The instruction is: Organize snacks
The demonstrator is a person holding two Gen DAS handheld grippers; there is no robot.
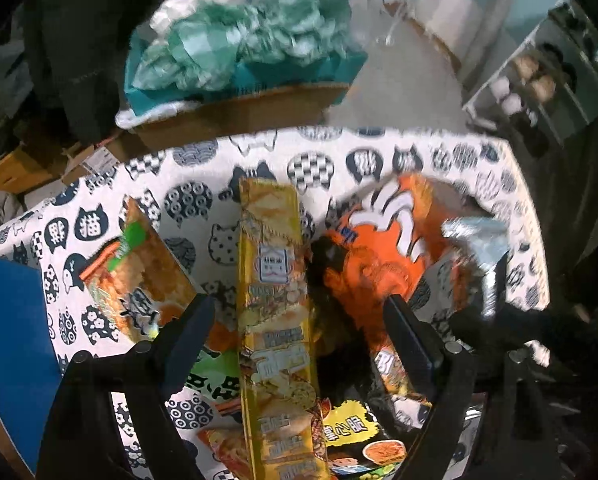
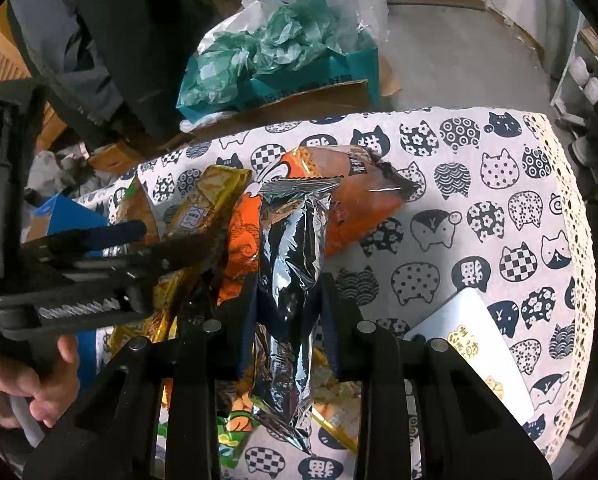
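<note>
Snacks: a long yellow foil packet [image 1: 275, 308] stands between the left gripper's [image 1: 299, 312] wide-open fingers, untouched. The right gripper [image 2: 289, 300] clamps a crinkled silver foil pouch [image 2: 289, 256]

yellow packet [image 1: 275, 320]: bottom cut off | orange packet [image 1: 379, 264]: blurred

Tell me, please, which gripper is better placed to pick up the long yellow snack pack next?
Left, probably. The left gripper is open with the yellow snack pack lying between its fingers, while the right gripper is shut on a silver foil packet.
</note>
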